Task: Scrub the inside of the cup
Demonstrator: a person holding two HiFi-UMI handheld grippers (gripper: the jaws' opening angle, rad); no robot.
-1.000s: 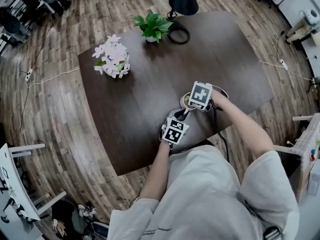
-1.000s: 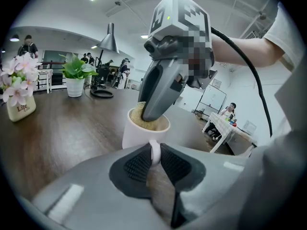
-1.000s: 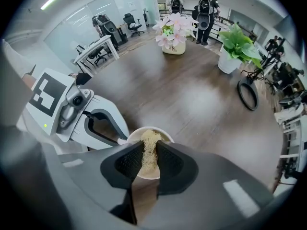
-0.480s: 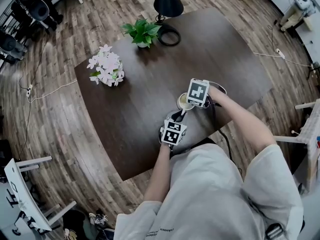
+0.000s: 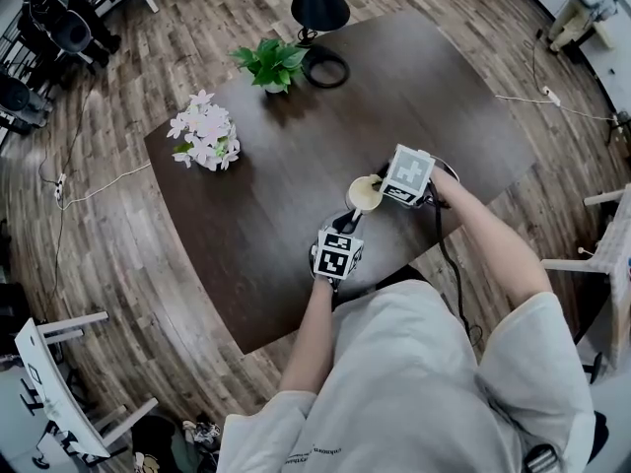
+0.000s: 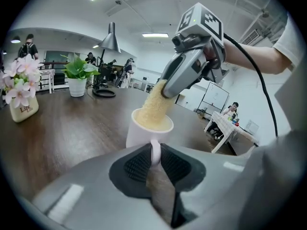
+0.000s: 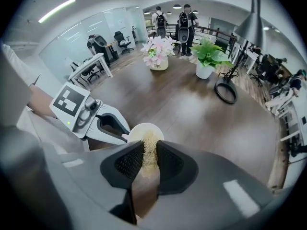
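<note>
My left tool (image 6: 154,164) pinches the white ceramic cup (image 6: 136,134) by its handle (image 6: 155,150); I judge it fragile. Right tool (image 7: 149,161) squeezes a soft yellow sponge (image 6: 156,108).

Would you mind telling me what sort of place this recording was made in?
Probably an open-plan office: swivel chairs and desks stand beyond the dark table, with a whiteboard nearby.

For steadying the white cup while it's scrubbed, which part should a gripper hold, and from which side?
Its handle, pinched across its thin loop from the person's side. The cup stands upright with the handle turned that way, leaving the mouth free for the sponge. The left gripper holds it just so.
</note>
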